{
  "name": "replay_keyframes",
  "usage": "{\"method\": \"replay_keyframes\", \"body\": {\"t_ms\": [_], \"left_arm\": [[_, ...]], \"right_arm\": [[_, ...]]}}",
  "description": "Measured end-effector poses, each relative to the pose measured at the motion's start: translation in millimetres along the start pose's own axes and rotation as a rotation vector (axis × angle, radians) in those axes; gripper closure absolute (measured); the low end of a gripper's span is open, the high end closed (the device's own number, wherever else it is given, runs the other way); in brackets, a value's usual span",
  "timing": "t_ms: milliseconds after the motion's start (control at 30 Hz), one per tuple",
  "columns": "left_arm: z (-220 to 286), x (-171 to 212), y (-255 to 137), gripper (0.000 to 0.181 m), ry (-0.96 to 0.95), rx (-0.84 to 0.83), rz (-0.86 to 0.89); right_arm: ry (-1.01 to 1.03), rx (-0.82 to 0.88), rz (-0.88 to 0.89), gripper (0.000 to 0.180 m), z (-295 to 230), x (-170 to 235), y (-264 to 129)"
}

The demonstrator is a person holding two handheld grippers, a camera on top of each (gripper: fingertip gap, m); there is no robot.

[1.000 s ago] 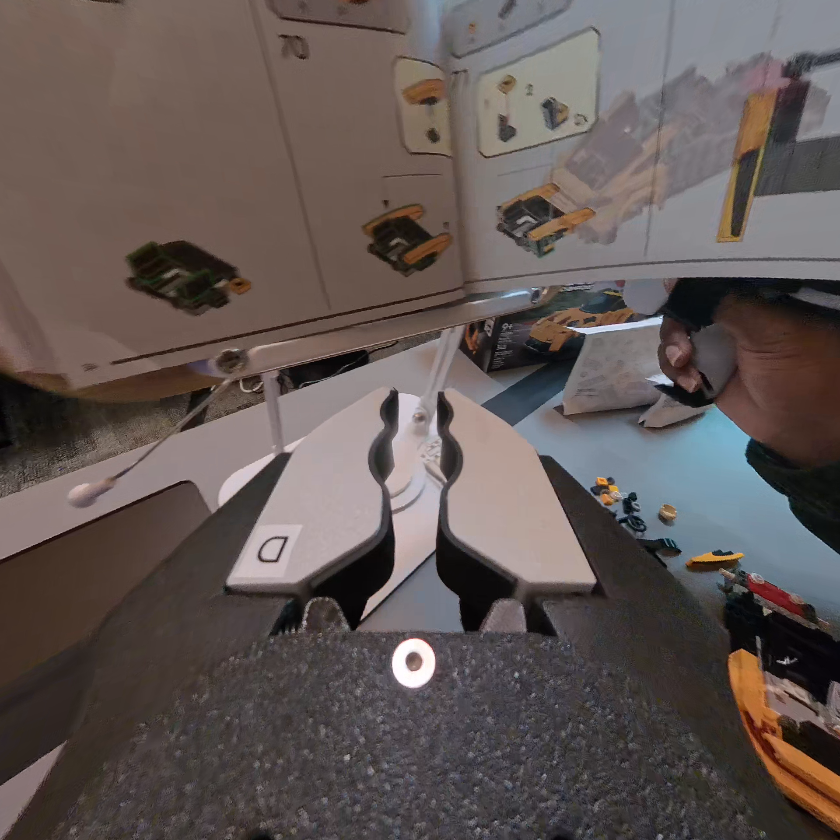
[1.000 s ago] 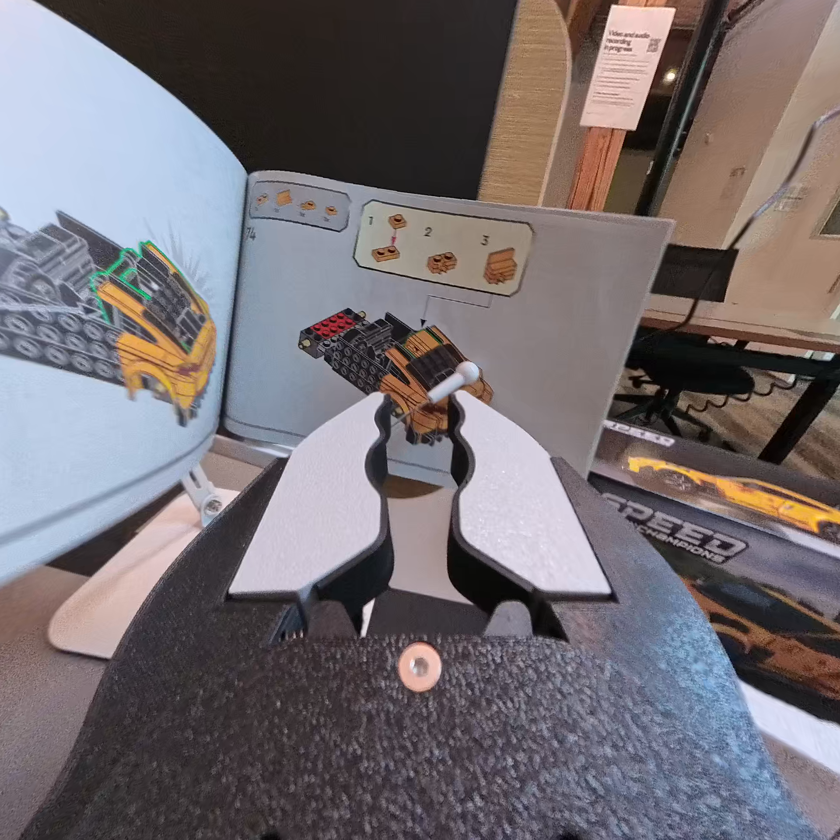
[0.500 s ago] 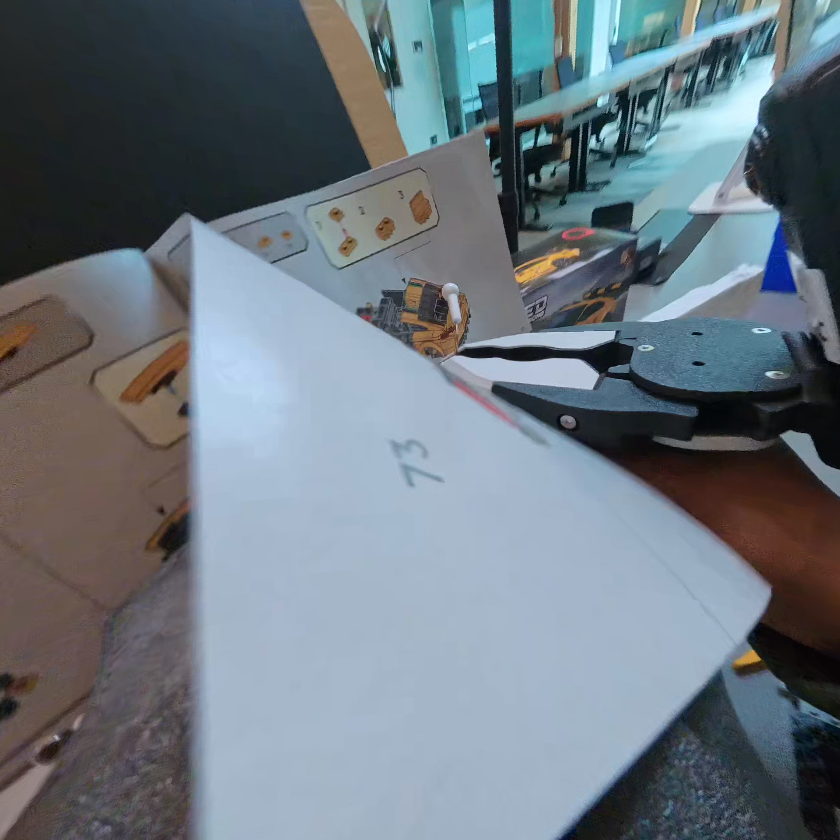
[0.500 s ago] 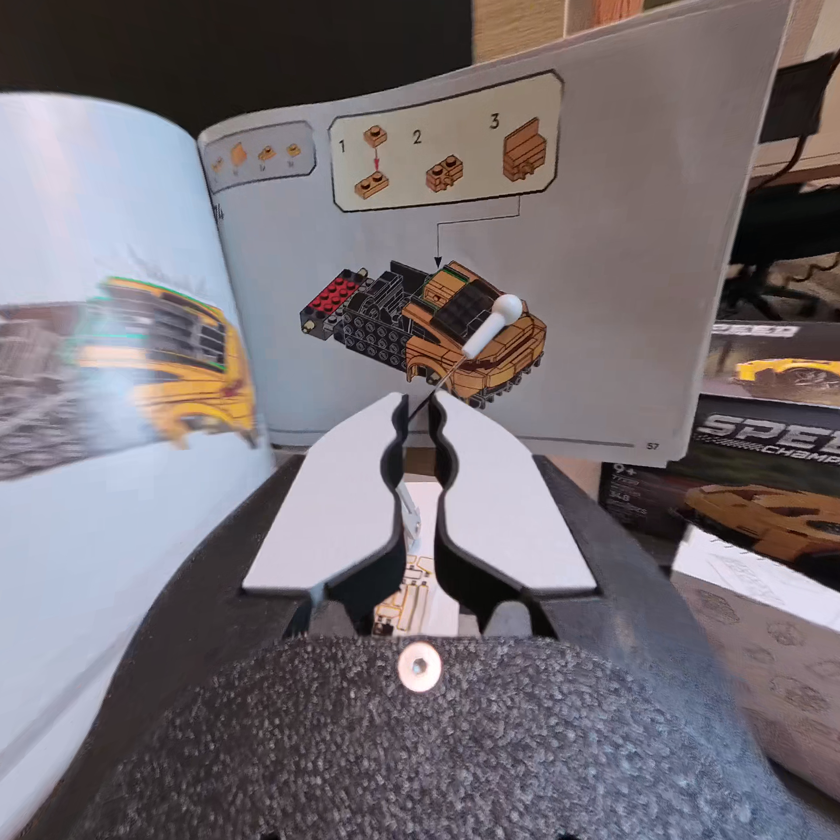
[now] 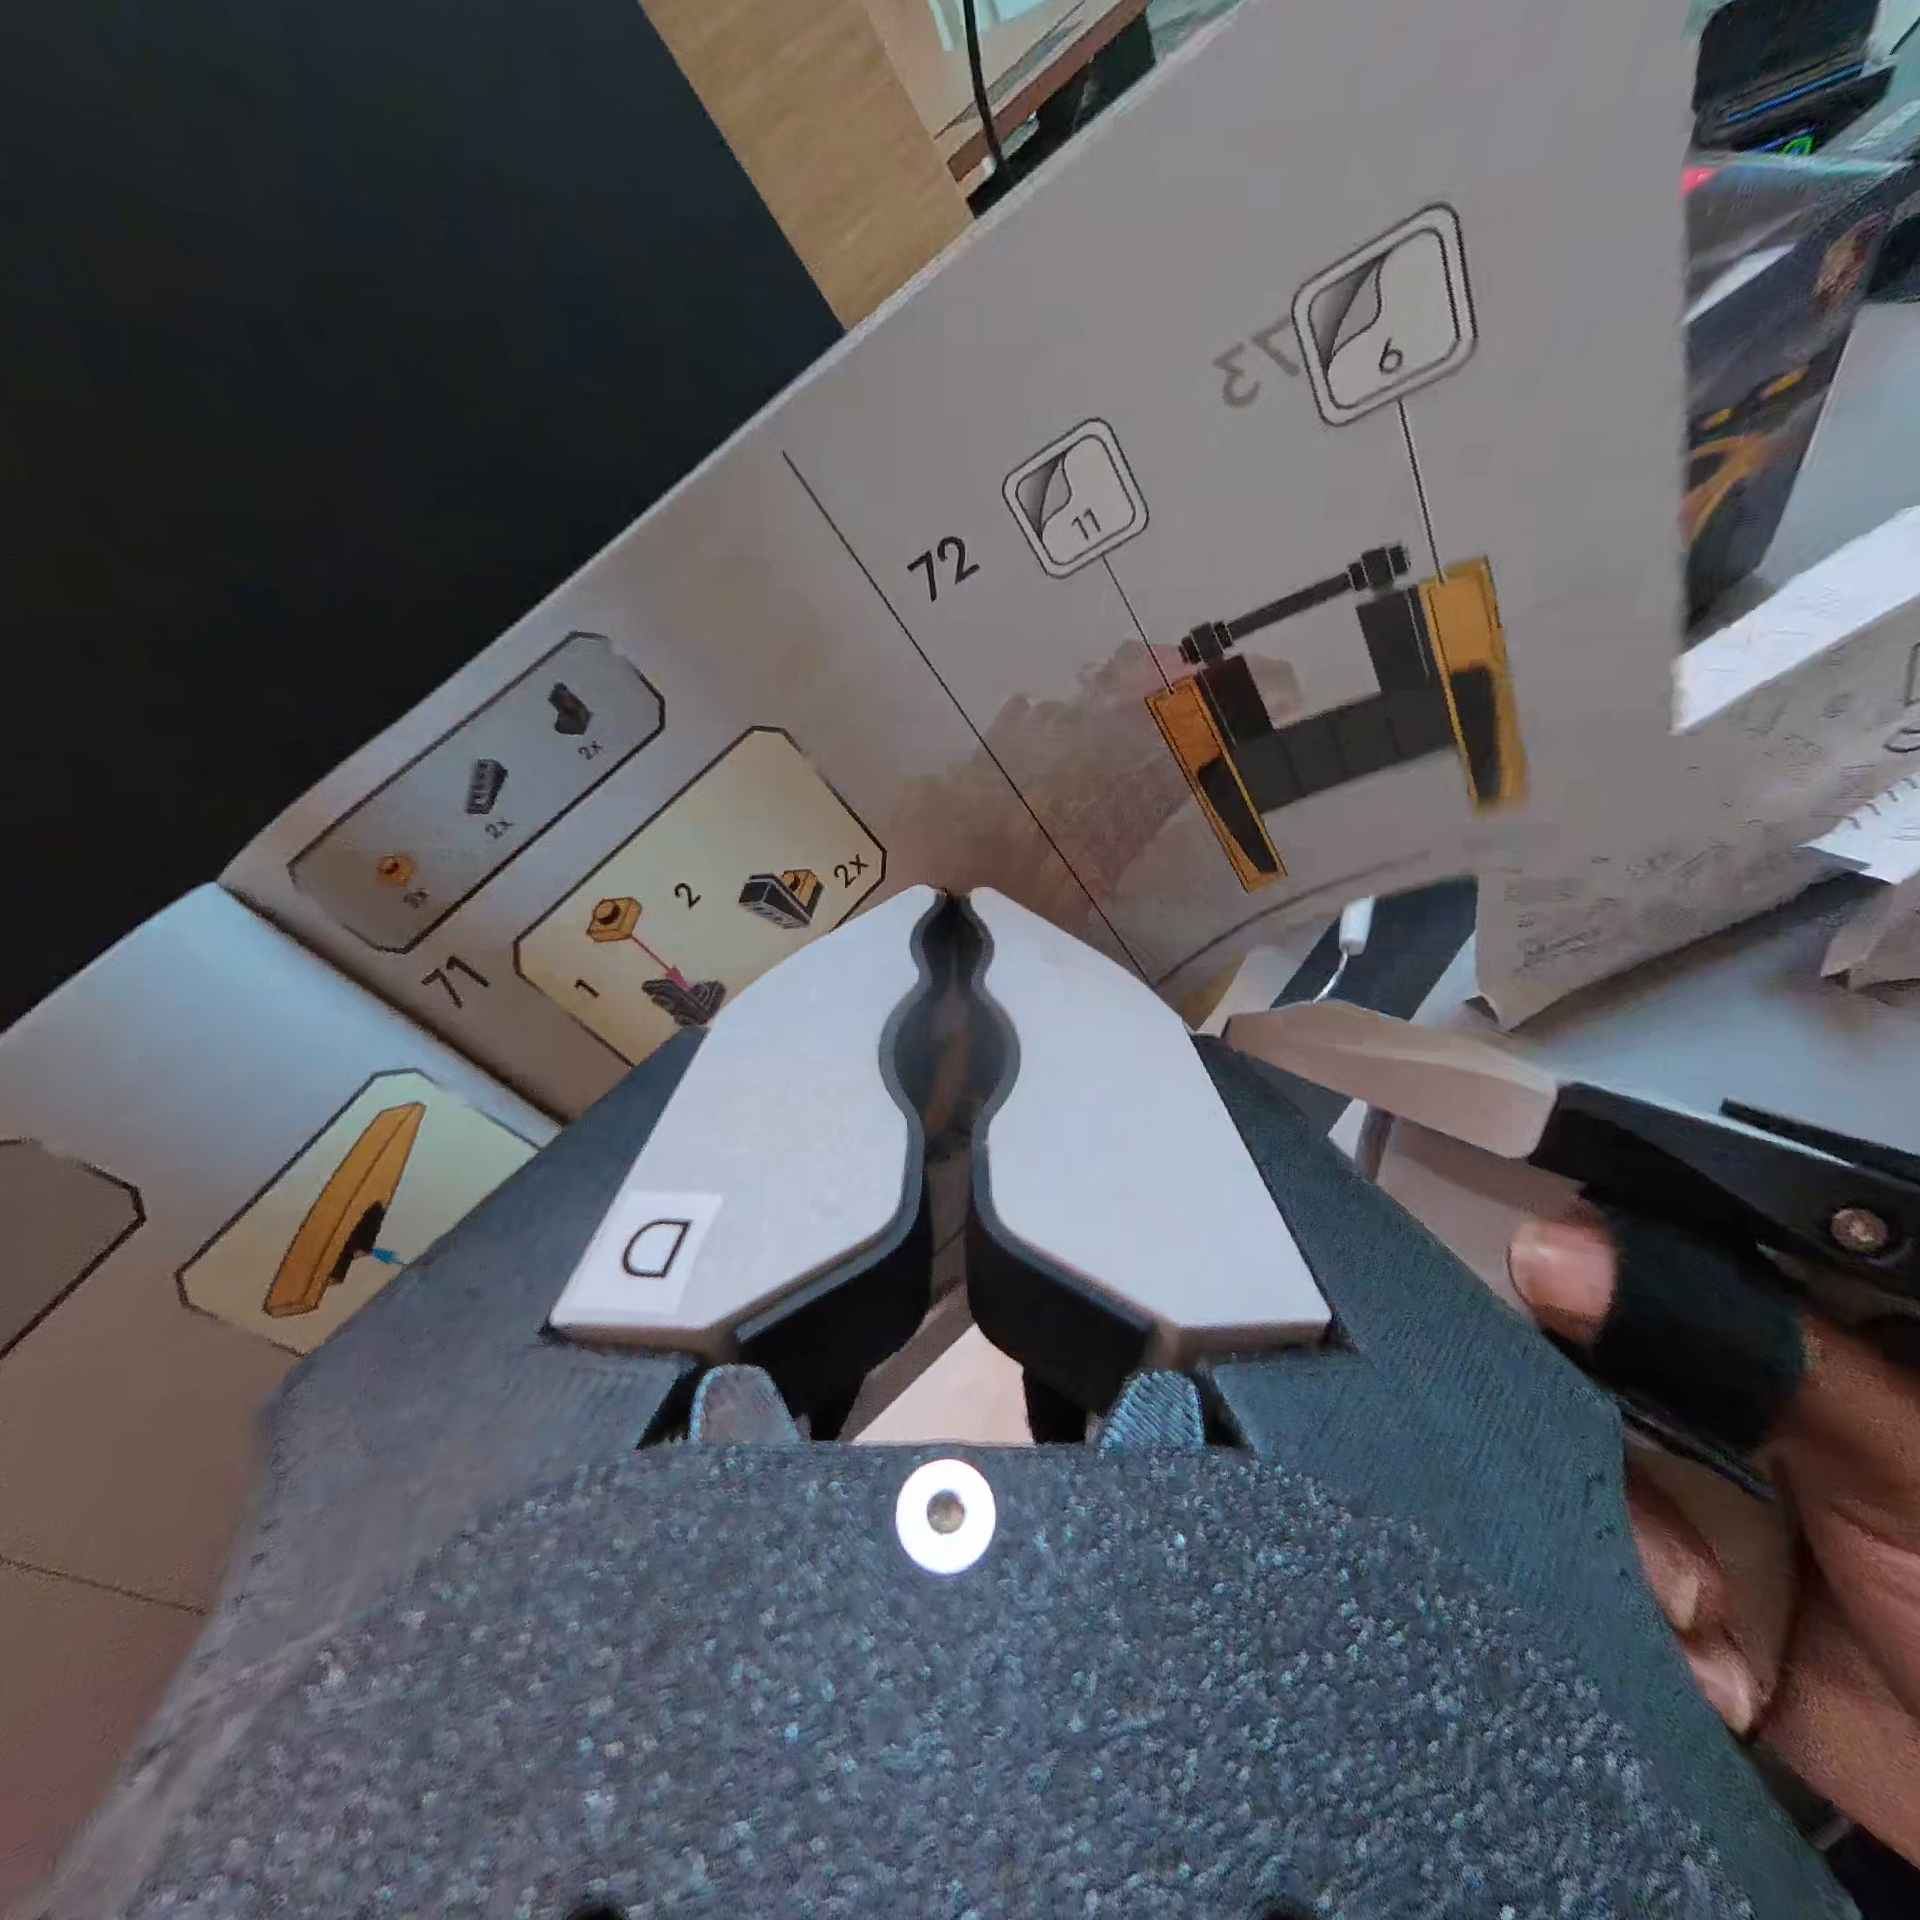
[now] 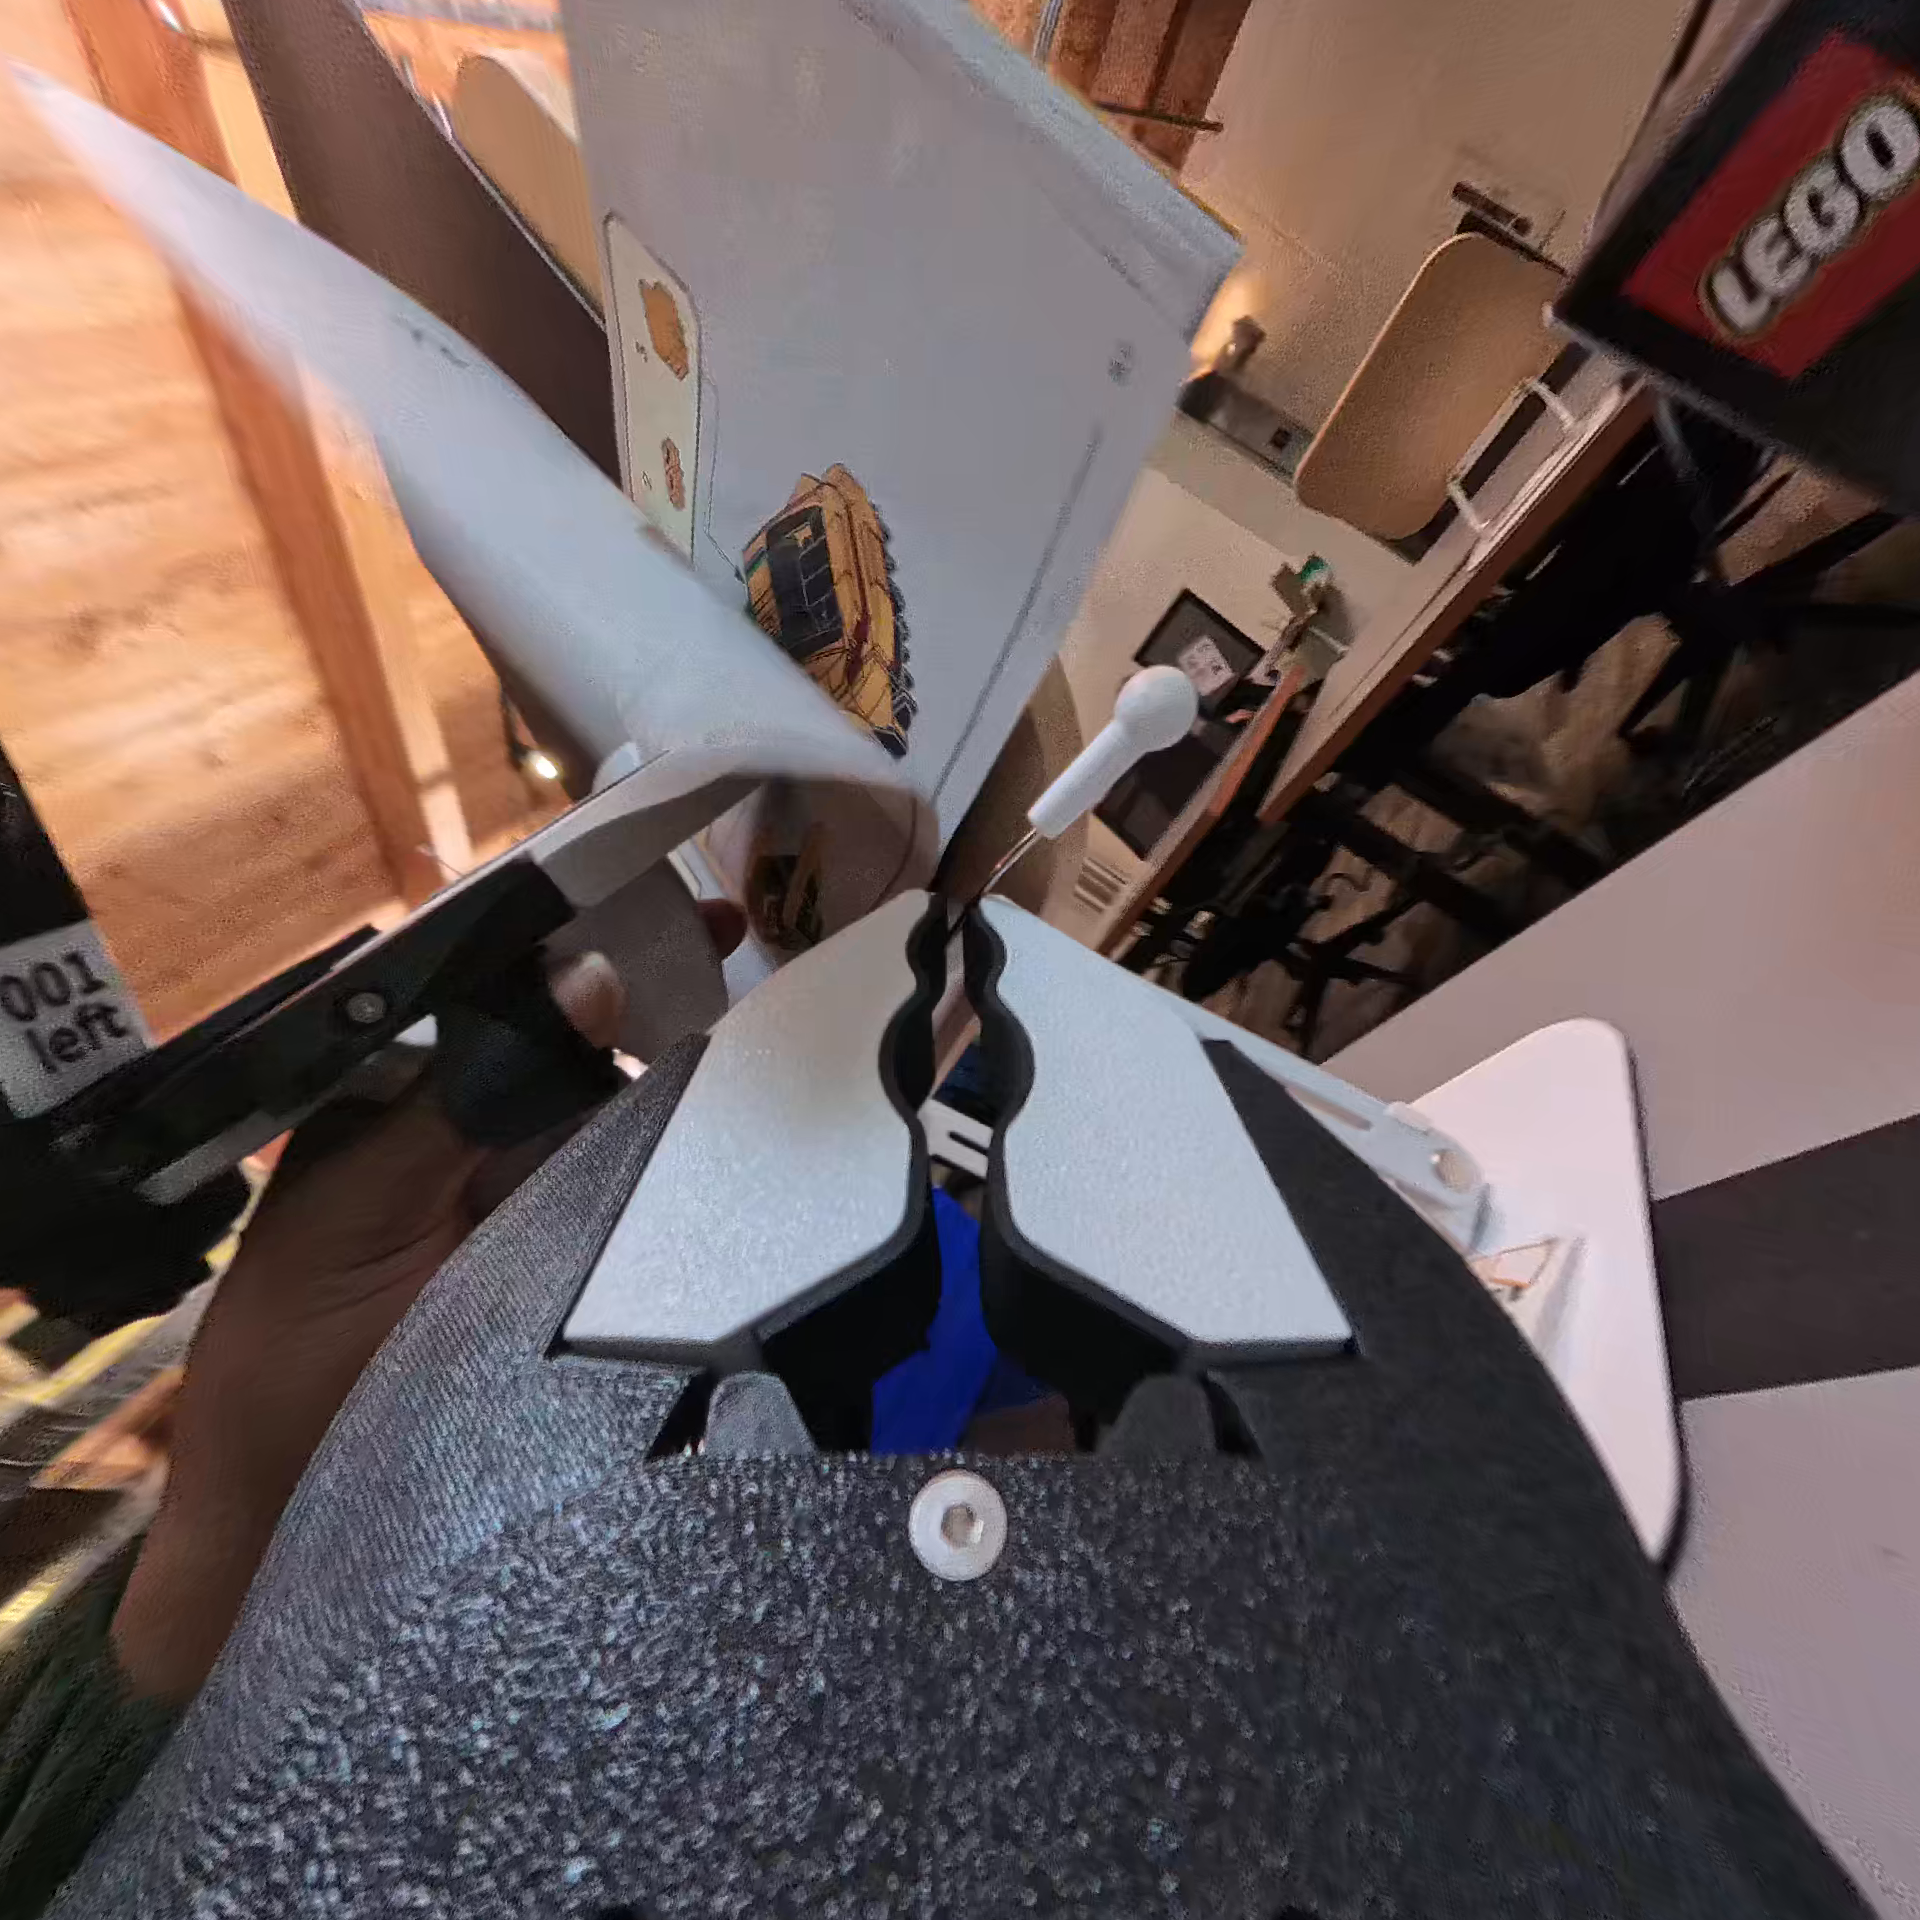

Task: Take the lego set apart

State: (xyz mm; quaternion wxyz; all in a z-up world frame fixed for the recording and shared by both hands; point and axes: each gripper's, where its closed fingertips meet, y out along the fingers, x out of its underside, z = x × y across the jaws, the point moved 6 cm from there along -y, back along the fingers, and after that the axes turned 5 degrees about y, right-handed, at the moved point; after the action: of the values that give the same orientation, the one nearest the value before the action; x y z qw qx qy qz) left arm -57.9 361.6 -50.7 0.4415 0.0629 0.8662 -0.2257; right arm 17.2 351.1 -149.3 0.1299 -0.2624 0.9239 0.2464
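Now your left gripper (image 5: 951,914) has its fingers pinched together at the tips on a page of the instruction booklet (image 5: 1195,520). Your right gripper (image 6: 954,920) is nearly closed, a thin stand wire between its tips; no lego model shows.

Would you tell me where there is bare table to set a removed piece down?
The bare table right of the white stand base, below the box, is free. Ahead is crowded: booklet pages, the left claw and the right claw meet there.
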Motion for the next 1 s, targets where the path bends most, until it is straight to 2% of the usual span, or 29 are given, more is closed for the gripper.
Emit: {"method": "replay_keyframes", "body": {"t_ms": [100, 167, 500, 667, 733, 833, 1000], "left_arm": [[1.1, -1.1, 3.2, 0.181, 0.017, -0.013, -0.017], [1.6, -1.2, 3.8, 0.181, 0.021, -0.017, -0.02], [1.7, 0.0, 4.2, 0.181, -0.003, -0.008, -0.011], [1.9, 0.4, 2.8, 0.181, 0.0, 0.06, 0.017], [-1.8, -3.7, -8.0, 0.181, -0.016, 0.079, 0.045], [-18.5, -13.4, -44.1, 0.181, -0.09, 0.033, 0.205], [-46.3, 28.6, -81.4, 0.178, -0.241, -0.033, 0.198]], "right_arm": [[0.061, -0.043, 0.022, 0.178, 1.7, 2.7, -2.0], [-0.011, -0.039, 0.025, 0.178, -3.1, 1.8, -3.3], [-0.672, 0.094, -0.035, 0.178, -33.9, -2.6, 3.0], [-1.083, 0.132, -0.229, 0.177, -52.2, -6.0, 28.2], [-1.185, 0.134, -0.344, 0.176, -55.5, -5.5, 37.3], [-1.336, 0.172, -0.45, 0.175, -59.5, -5.2, 43.7], [-1.376, 0.22, -0.451, 0.171, -60.3, -7.8, 43.1]]}}
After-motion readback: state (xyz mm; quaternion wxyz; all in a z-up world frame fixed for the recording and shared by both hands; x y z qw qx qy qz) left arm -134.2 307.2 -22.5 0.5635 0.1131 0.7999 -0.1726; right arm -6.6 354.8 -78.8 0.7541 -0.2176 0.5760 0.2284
